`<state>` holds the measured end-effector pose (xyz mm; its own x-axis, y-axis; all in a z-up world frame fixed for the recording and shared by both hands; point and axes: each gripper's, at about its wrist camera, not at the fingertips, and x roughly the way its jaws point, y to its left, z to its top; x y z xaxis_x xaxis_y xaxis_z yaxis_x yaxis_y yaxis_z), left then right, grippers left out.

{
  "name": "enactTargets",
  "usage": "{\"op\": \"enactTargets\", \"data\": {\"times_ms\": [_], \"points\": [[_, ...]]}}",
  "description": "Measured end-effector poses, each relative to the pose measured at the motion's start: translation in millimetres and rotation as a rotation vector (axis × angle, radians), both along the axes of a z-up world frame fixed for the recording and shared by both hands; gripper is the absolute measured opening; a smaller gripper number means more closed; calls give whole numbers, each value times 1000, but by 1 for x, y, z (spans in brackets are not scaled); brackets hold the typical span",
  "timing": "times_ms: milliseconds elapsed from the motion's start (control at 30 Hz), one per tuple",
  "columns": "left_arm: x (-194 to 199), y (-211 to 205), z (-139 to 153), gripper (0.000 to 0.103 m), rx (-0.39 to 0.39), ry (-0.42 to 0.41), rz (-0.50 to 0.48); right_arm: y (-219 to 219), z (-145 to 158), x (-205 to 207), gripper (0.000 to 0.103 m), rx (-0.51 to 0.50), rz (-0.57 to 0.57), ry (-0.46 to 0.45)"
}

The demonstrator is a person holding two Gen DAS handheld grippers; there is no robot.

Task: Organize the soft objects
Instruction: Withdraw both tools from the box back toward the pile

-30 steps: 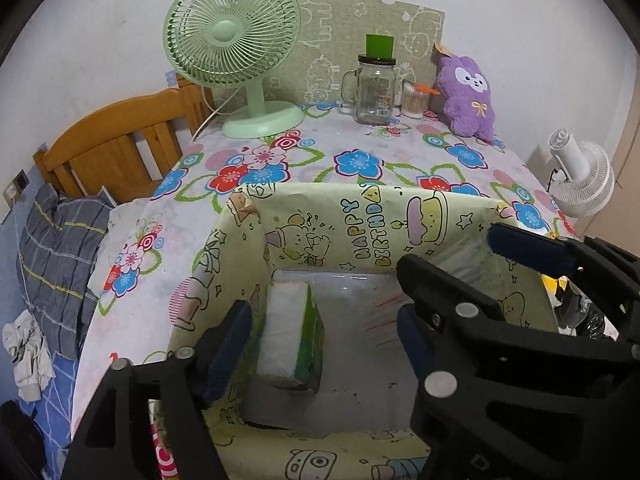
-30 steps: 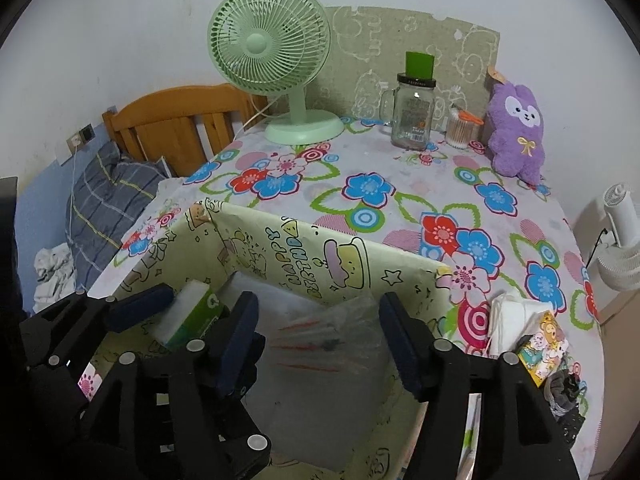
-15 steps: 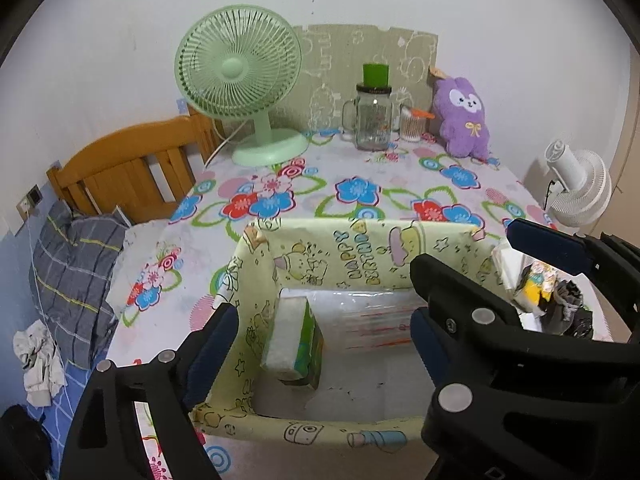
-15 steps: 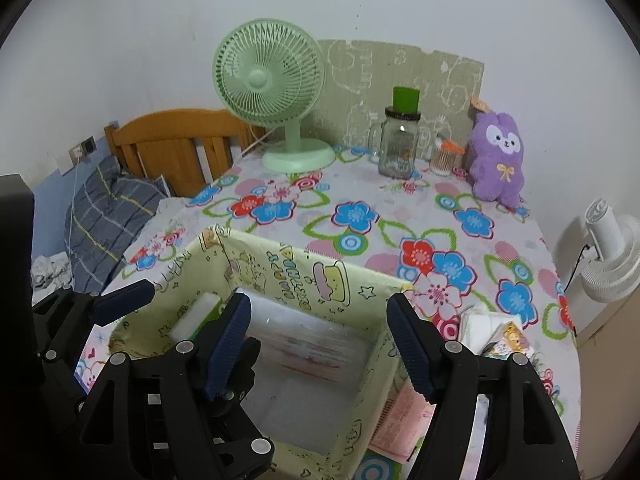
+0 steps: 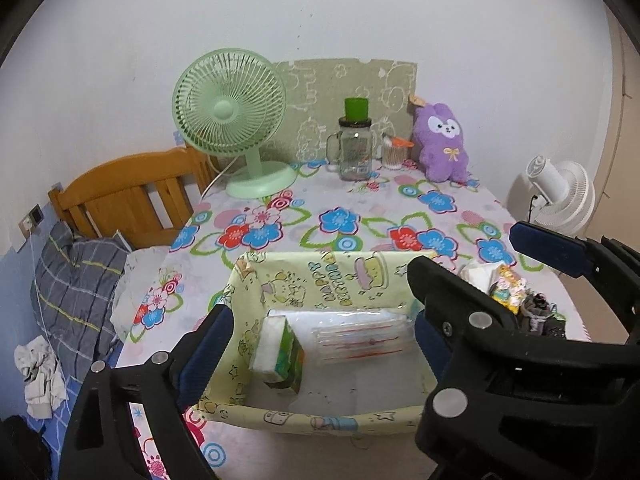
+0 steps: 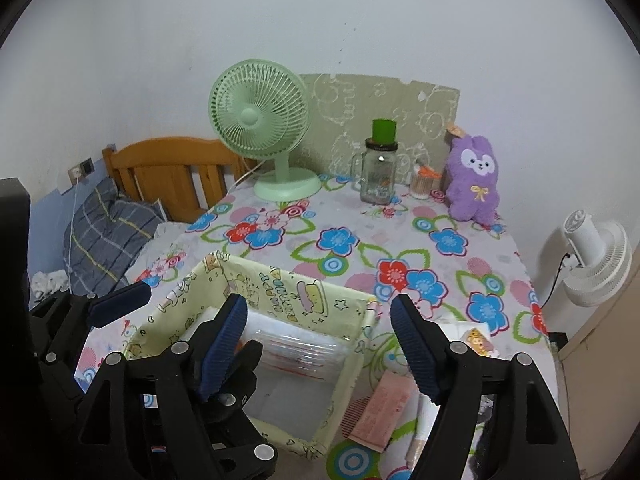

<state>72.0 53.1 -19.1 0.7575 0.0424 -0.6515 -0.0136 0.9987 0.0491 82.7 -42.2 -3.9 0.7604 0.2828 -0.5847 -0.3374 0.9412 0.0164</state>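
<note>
Pale yellow fabric storage box with cartoon "Happy Birthday" print: stands open-topped near the front of the flower-patterned tablecloth. Inside: a green-and-white tissue pack on end by the left wall, and a clear plastic packet with red stripes lying against the back wall; the box's front floor is bare.

Left gripper: above the box, jaws spread wide, just been opening, nothing between them. Right gripper: over the box's right half, jaws likewise parted and opening, empty.

Open cloth lies between the box and the back row (mint green desk fan, glass handled jar with green lid, purple plush rabbit).

Right wrist view alone shows a pink flat packet just right of the box; left view alone shows the tissue pack.
</note>
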Motion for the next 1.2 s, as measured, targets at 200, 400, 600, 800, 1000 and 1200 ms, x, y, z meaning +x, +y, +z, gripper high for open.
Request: {"op": "enactTargets", "data": {"times_ms": [200,400,600,800,1000,1200], "points": [[-8,-13,7,95,0,-21,-16,-15,8,-11,80,15,-22,-19],[-16,-29,11,95,-10,-38,-37,-32,12,-21,87,19,-53,-36],[-23,-45,12,96,-24,-46,-50,-53,12,-29,90,33,-82,-41],[-27,-65,9,96,-30,-47,-69,-74,9,-36,91,35,-116,-41],[-29,-87,6,100,-41,-48,-71,-95,6,-41,91,28,-151,-54],[-29,-104,1,102,-53,-42,-88,-113,1,-44,93,22,-182,-55]]}}
